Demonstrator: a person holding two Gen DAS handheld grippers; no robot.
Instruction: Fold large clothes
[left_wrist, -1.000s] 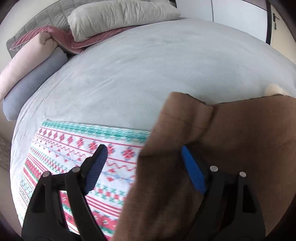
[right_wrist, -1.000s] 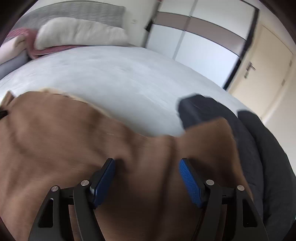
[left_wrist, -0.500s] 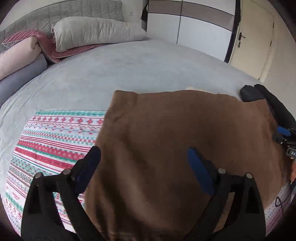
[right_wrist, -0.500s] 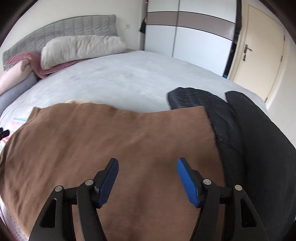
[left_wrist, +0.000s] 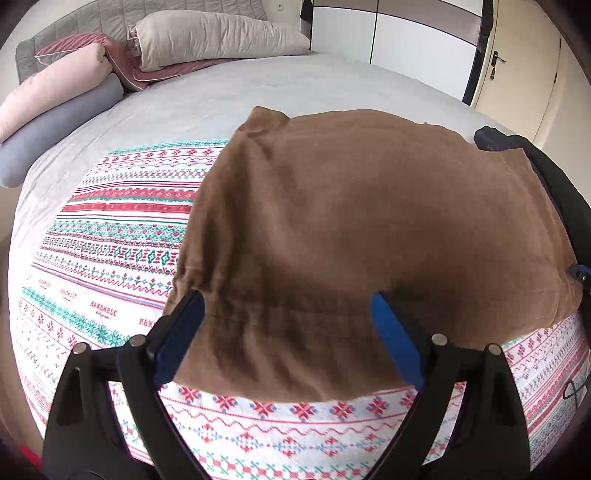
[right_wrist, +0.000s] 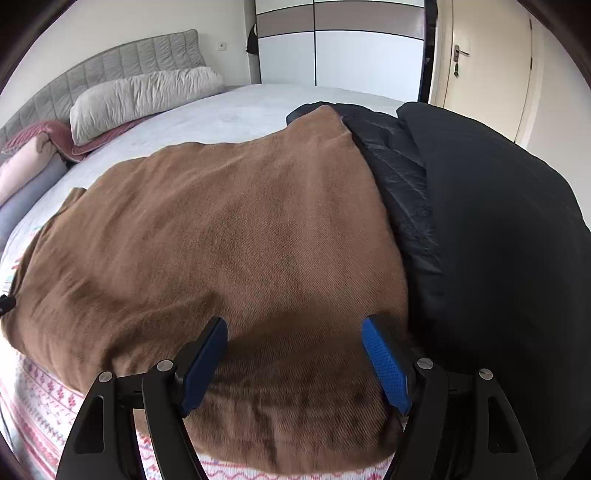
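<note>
A large brown garment (left_wrist: 369, 229) lies folded flat on a patterned red, green and white blanket (left_wrist: 110, 236) on the bed. It also fills the right wrist view (right_wrist: 229, 251). My left gripper (left_wrist: 288, 332) is open and empty, hovering over the garment's near left edge. My right gripper (right_wrist: 295, 365) is open and empty, over the garment's near right edge. A bit of the right gripper shows at the left wrist view's right edge (left_wrist: 581, 273).
Dark clothes (right_wrist: 480, 229) are piled against the brown garment's right side. Pillows (left_wrist: 207, 35) and rolled bolsters (left_wrist: 55, 110) lie at the grey headboard. A wardrobe (right_wrist: 340, 44) and a door (right_wrist: 480, 59) stand beyond the bed.
Both grippers have let go of the brown garment and pulled back toward the near edge. The garment has settled flat on the blanket.
</note>
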